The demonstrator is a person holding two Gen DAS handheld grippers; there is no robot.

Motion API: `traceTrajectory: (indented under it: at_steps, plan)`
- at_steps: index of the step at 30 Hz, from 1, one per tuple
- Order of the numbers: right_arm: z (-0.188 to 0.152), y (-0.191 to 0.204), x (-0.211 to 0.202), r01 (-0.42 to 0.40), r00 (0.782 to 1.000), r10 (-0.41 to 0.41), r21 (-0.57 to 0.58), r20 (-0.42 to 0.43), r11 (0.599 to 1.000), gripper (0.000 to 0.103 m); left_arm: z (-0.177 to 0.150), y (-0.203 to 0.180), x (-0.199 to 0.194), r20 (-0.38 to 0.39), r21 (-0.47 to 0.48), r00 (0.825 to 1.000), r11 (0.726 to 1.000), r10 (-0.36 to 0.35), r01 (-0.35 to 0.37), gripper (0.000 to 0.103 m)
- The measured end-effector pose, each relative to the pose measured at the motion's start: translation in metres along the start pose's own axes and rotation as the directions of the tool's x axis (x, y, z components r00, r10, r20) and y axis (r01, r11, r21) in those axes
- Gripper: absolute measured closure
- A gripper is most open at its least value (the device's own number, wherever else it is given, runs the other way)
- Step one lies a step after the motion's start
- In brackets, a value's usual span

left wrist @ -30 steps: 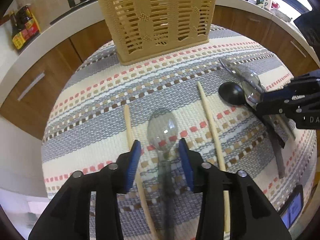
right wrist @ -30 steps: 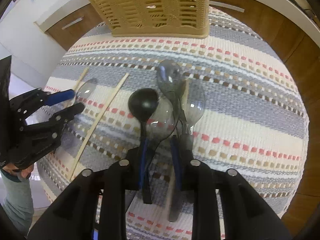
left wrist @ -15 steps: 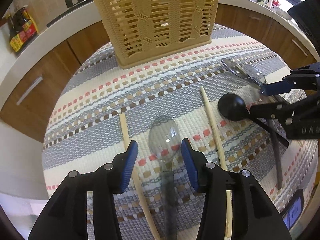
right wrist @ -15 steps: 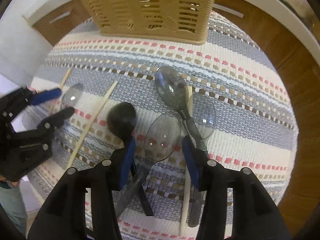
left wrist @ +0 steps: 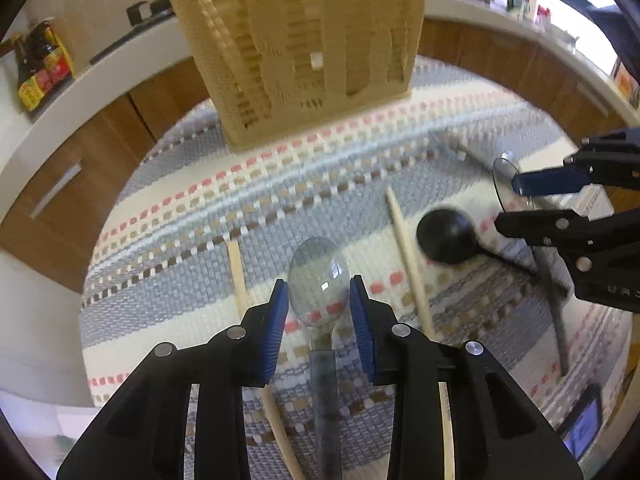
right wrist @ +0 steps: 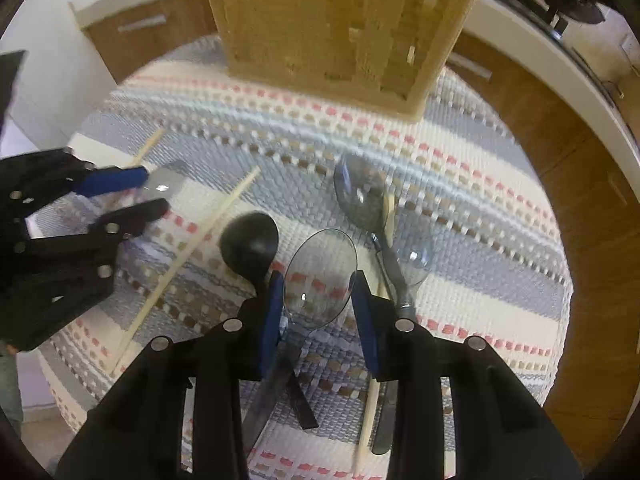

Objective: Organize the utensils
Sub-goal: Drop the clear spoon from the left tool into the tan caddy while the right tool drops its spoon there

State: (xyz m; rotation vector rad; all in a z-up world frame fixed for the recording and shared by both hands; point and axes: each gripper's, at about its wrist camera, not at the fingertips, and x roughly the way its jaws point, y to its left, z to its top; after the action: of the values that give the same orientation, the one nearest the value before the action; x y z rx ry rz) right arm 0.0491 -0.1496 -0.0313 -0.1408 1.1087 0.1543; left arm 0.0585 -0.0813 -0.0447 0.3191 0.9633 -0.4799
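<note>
On the striped mat, both tongs have just narrowed from a wider spread, each around the bowl of a clear plastic spoon. The left gripper now clamps its clear spoon; the right gripper clamps a second clear spoon, beside the black spoon, which looked caught between those pads a moment ago. Loose chopsticks lie between. Both spoons look ready to lift toward the woven basket at the mat's far side.
</note>
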Motion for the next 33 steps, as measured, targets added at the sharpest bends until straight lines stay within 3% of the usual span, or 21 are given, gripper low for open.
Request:
traceTrajectory:
  at_steps: [4,8,14,16,18,20,26,33]
  plan:
    - [0.001,-0.003,-0.044,-0.025,0.992,0.026,-0.015,0.125,1.000,0.072,0.011,0.007,-0.040,0.139,-0.053,0.988,0.995,-0.071,0.079,0.074]
    - [0.009,-0.016,-0.103,-0.029,0.959,0.030,-0.008,0.282,1.000,0.072,0.031,0.014,-0.089,0.299,-0.067,0.950,0.991,-0.090,0.115,0.074]
    - [0.045,-0.034,-0.165,0.006,0.879,-0.025,0.041,0.476,0.999,0.072,0.080,0.024,-0.150,0.509,-0.095,0.860,0.991,-0.034,0.096,0.074]
    - [0.059,-0.045,-0.179,0.022,0.850,-0.055,0.068,0.524,0.997,0.072,0.099,0.032,-0.166,0.568,-0.112,0.823,0.990,-0.005,0.084,0.074]
    - [0.074,-0.055,-0.187,0.031,0.823,-0.084,0.102,0.561,0.994,0.072,0.118,0.042,-0.174,0.620,-0.132,0.784,0.987,0.010,0.091,0.074]
    - [0.090,-0.066,-0.194,0.060,0.792,-0.135,0.144,0.596,0.988,0.072,0.134,0.050,-0.178,0.654,-0.151,0.757,0.983,0.018,0.106,0.074]
    - [0.131,-0.095,-0.182,0.127,0.726,-0.244,0.223,0.643,0.967,0.071,0.164,0.061,-0.163,0.726,-0.179,0.683,0.980,0.077,0.080,0.073]
    - [0.158,-0.094,-0.134,0.240,0.692,-0.326,0.221,0.644,0.945,0.071,0.181,0.072,-0.121,0.749,-0.237,0.643,0.971,0.162,0.031,0.073]
